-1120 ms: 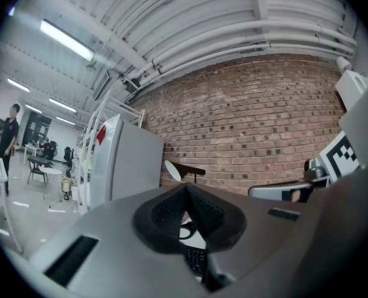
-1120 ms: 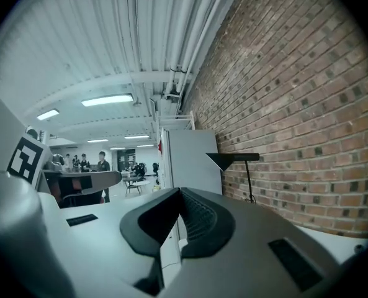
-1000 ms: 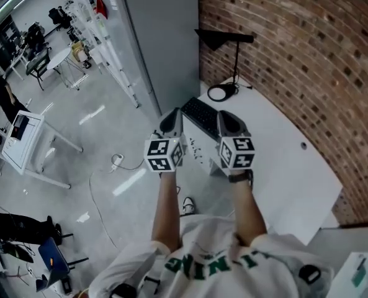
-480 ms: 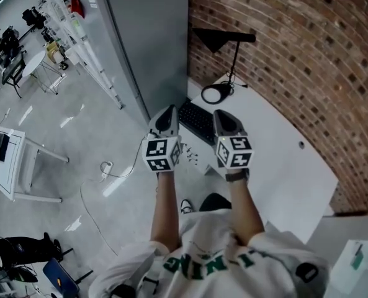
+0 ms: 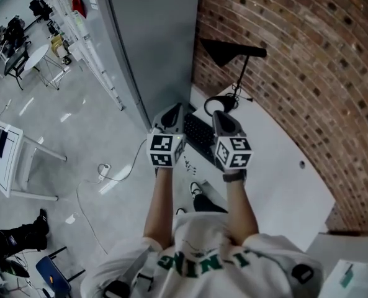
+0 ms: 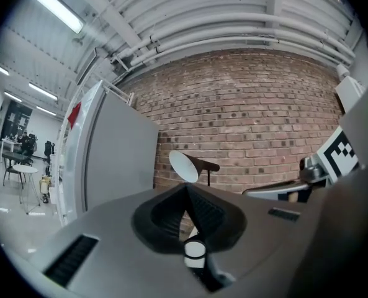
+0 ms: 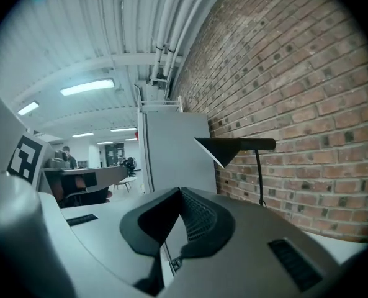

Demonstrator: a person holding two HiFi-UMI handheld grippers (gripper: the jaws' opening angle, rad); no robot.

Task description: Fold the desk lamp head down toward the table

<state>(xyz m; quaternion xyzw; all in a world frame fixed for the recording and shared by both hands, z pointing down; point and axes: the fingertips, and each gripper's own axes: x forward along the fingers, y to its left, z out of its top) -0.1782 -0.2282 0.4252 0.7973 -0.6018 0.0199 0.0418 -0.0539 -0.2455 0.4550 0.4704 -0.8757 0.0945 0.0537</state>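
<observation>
Two grippers, left gripper (image 5: pixel 170 115) and right gripper (image 5: pixel 224 119): jaws together, nothing held. Beyond them, keyboard (image 5: pixel 200 136) on white table (image 5: pixel 283 172). Farthest, desk lamp (image 5: pixel 238 79) by brick wall (image 5: pixel 314 54): lamp head (image 5: pixel 223 50) raised, untouched. Folding judged wholly outstanding.

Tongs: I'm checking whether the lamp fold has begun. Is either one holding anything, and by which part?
Nothing is held. The left tongs and right tongs are both shut and empty, short of the lamp.
</observation>
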